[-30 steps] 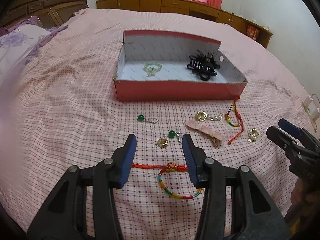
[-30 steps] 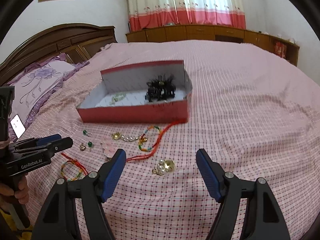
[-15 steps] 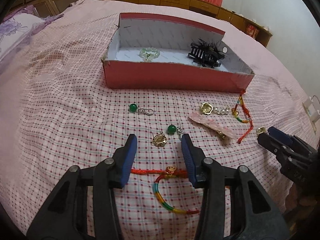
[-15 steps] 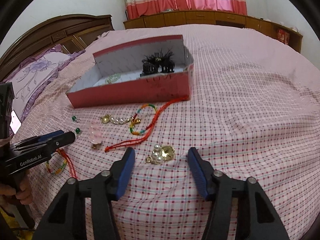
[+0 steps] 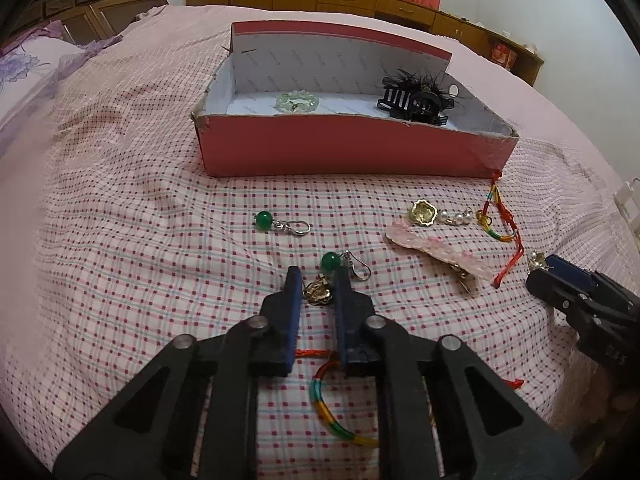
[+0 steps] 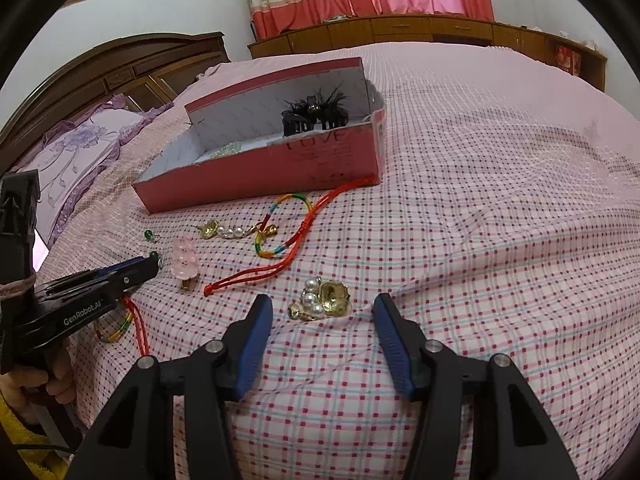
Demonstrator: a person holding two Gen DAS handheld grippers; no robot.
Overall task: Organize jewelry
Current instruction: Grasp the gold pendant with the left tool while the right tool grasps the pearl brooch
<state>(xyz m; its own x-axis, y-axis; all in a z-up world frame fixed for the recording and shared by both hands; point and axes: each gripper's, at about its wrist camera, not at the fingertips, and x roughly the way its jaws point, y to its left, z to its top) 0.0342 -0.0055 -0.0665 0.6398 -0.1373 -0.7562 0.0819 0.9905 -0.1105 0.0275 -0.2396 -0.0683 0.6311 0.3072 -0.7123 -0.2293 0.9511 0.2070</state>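
I am holding my left gripper (image 5: 316,286) low over the pink checked bedspread (image 5: 120,240), its blue fingers (image 5: 291,300) drawn in narrow around a small gold-coloured charm earring (image 5: 318,293). The right finger seems to be touching the charm, but I cannot tell whether both pads are pressing on it. A round green bead earring with a silver hook (image 5: 340,264) is lying just beyond the fingertips, and a second one like it (image 5: 280,224) is sitting further out toward the box.

My right gripper (image 6: 322,316) is standing wide open, gripping nothing, with a gold-and-pearl earring cluster (image 6: 322,300) lying on the bedspread between its blue fingers (image 6: 256,336), touching neither.

The open red cardboard box with a white lining (image 5: 340,152) is sitting on the bed beyond the loose pieces, holding a pale green bead bracelet (image 5: 297,101) and a black feathered hair claw (image 5: 416,98). In front of it are lying a pink crystal hair clip (image 5: 436,256), a gold charm with pearls (image 5: 434,214) and a rainbow-and-red cord bracelet (image 6: 288,224). Another rainbow cord bracelet on a red string (image 5: 332,408) is lying underneath the left gripper.
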